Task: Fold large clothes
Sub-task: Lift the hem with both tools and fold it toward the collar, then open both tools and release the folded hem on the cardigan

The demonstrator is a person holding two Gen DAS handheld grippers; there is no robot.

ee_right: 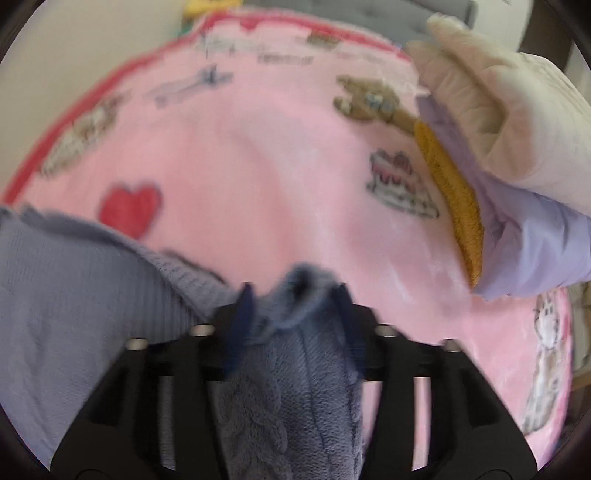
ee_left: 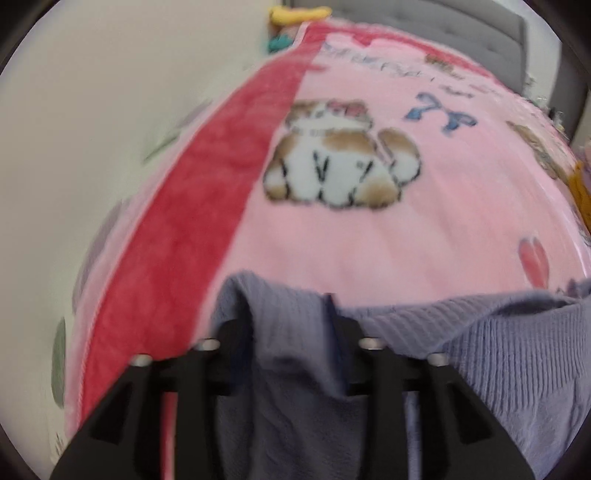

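A blue-grey knitted sweater point(ee_left: 498, 350) lies on a pink cartoon-print blanket point(ee_left: 369, 251) that covers a bed. My left gripper point(ee_left: 284, 306) stands open over the sweater's upper left edge, with a loose fold of knit between its black fingers. In the right wrist view the same sweater point(ee_right: 74, 277) spreads to the left. My right gripper point(ee_right: 295, 291) is open too, a bunched end of the knit lying between its fingers without being pinched. Both views are blurred.
A stack of clothes in cream, lilac and mustard point(ee_right: 517, 129) sits on the blanket point(ee_right: 258, 166) at the right. A grey padded headboard point(ee_left: 443, 33) stands at the far end. A cream wall point(ee_left: 92, 110) runs along the left side, with bright toys point(ee_left: 291, 14) in the corner.
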